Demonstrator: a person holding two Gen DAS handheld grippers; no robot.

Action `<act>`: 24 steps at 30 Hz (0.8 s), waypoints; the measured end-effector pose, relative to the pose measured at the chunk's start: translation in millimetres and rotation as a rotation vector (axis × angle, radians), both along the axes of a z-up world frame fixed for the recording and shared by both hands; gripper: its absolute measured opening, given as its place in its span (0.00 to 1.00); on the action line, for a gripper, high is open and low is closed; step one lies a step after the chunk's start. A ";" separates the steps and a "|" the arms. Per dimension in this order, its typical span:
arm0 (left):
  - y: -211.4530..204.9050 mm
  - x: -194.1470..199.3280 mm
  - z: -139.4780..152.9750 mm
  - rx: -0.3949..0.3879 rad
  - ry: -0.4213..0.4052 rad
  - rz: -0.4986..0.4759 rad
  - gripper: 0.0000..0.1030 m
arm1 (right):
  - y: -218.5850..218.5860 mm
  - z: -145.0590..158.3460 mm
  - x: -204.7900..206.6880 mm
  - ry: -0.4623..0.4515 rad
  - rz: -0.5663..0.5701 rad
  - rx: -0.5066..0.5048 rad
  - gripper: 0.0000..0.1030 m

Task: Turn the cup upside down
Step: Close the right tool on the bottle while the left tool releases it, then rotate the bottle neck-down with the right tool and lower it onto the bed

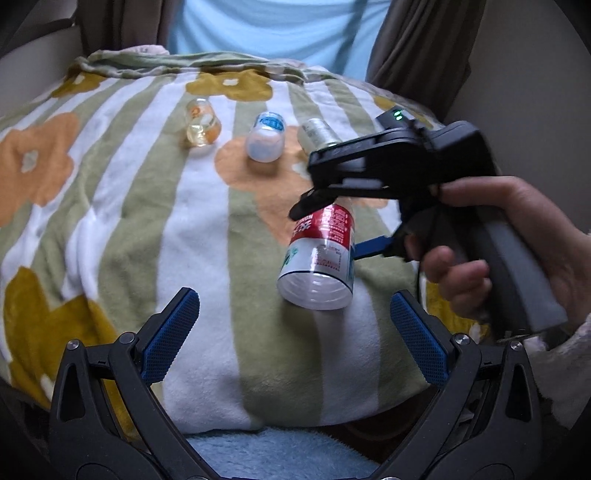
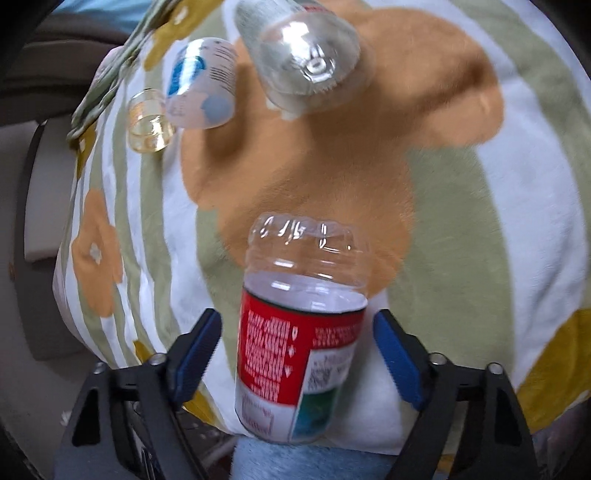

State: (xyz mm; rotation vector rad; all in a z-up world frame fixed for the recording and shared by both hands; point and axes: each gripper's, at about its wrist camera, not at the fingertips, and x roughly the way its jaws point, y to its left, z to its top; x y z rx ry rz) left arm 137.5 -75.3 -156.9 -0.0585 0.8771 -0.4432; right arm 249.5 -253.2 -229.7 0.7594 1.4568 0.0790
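The cup (image 2: 295, 354) is a clear cut-off plastic bottle with a red and white label. It lies tilted between the blue pads of my right gripper (image 2: 297, 317), ribbed end pointing away from the camera. A narrow gap shows on each side, so the pads are open around it. In the left wrist view the same cup (image 1: 319, 254) leans over the blanket under my right gripper (image 1: 325, 234), which a hand (image 1: 517, 236) holds. My left gripper (image 1: 295, 297) is open and empty, near the blanket's front edge.
A flowered, striped blanket (image 1: 110, 221) covers the surface. At its back are three more cups: an orange-printed one (image 1: 202, 123), a blue-labelled one (image 1: 266, 136) and a clear one (image 1: 317, 133). A person in a light blue shirt (image 1: 277, 26) sits behind.
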 end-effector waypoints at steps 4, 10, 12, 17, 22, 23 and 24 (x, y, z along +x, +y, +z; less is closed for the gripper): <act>2.5 3.5 -2.4 -0.024 0.021 -0.009 1.00 | -2.7 -1.8 2.8 0.005 -0.028 -0.006 0.65; 8.3 5.6 -4.9 -0.060 0.047 -0.007 1.00 | -6.7 -0.9 7.6 -0.004 -0.031 -0.025 0.57; 8.3 5.0 -5.4 -0.059 0.049 -0.006 1.00 | -3.8 -1.7 10.2 -0.011 -0.025 -0.033 0.57; 7.6 4.7 -5.4 -0.050 0.047 -0.004 1.00 | -0.5 26.4 10.7 -0.132 0.041 -0.107 0.56; 18.0 4.5 -2.2 -0.079 0.053 0.019 1.00 | 13.1 79.0 -9.5 -0.531 0.163 -0.359 0.56; 23.4 4.8 -1.1 -0.090 0.056 0.032 1.00 | 16.1 81.3 -14.6 -0.590 0.177 -0.389 0.56; 29.4 4.7 0.2 -0.096 0.054 0.046 1.00 | 21.4 82.1 -23.6 -0.678 0.203 -0.430 0.56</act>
